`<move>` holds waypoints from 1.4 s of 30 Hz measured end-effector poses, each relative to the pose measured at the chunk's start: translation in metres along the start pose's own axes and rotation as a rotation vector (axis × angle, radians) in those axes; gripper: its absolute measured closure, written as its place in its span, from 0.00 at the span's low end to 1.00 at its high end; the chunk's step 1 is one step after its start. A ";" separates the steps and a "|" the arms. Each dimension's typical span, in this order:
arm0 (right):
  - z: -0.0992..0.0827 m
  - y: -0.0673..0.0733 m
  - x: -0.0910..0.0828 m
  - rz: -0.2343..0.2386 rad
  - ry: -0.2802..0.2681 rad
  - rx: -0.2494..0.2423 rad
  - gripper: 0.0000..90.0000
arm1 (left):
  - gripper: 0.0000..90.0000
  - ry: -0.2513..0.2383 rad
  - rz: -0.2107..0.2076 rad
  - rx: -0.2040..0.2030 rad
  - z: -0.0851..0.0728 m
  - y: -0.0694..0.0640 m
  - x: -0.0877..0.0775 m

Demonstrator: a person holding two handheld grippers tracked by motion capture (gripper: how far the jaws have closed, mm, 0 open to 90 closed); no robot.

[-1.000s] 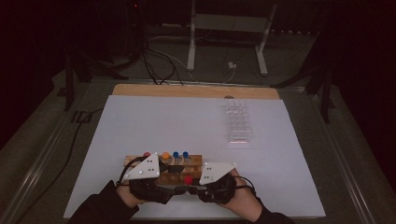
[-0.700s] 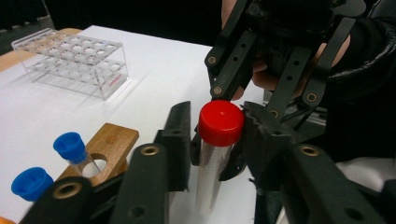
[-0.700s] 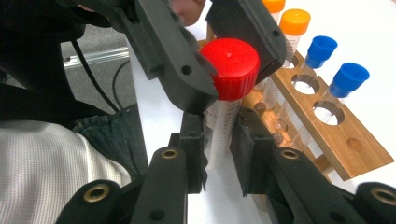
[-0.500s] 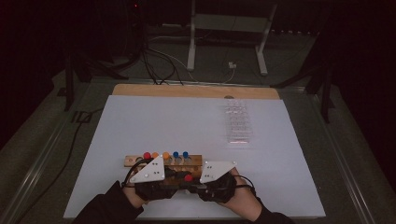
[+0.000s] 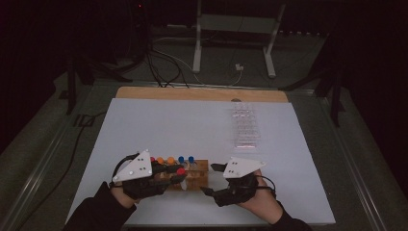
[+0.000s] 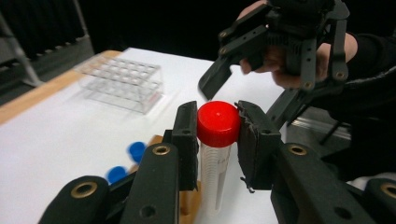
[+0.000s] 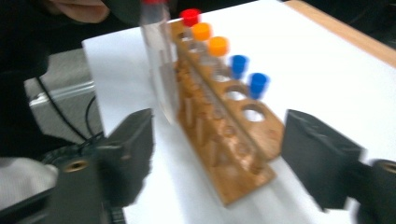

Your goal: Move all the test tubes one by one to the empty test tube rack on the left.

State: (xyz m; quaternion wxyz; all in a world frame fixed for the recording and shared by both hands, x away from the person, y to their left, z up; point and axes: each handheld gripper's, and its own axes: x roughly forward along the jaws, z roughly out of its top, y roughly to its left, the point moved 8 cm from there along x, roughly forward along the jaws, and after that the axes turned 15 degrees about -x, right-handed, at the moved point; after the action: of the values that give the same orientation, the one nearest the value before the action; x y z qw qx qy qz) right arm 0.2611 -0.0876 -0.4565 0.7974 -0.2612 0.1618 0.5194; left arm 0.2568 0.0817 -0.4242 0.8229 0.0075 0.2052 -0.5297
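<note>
left gripper (image 6: 217, 140) clamped on red-capped tube (image 6: 215, 154), lifted just above wooden rack (image 7: 224, 140). right gripper (image 7: 217, 154) just opened, nothing between, probably off the rack. tube seemingly ready to carry away.

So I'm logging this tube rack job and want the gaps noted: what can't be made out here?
- Red-capped tube: its lower end, left gripper view, hidden by the jaws.
- Its printed scale: too blurred to read.
- Wooden rack: right gripper view, motion-blurred.
- Clear rack: high view, too small to count holes.
</note>
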 end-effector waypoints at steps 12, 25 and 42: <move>-0.016 -0.030 -0.024 -0.103 -0.045 0.123 0.00 | 0.80 -0.038 0.115 -0.028 0.005 0.031 -0.040; -0.023 -0.039 -0.033 -0.137 -0.044 0.138 0.00 | 0.80 -0.042 0.215 -0.056 -0.003 0.056 -0.072; -0.028 -0.041 -0.031 -0.135 -0.036 0.145 0.00 | 0.80 -0.059 0.275 -0.128 -0.028 0.095 -0.071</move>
State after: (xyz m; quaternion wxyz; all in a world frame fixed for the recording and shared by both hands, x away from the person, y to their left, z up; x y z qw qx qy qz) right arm 0.2864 -0.1410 -0.4525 0.8502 -0.2036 0.1666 0.4560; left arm 0.3052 0.1915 -0.4452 0.8922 -0.0325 0.2113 -0.3977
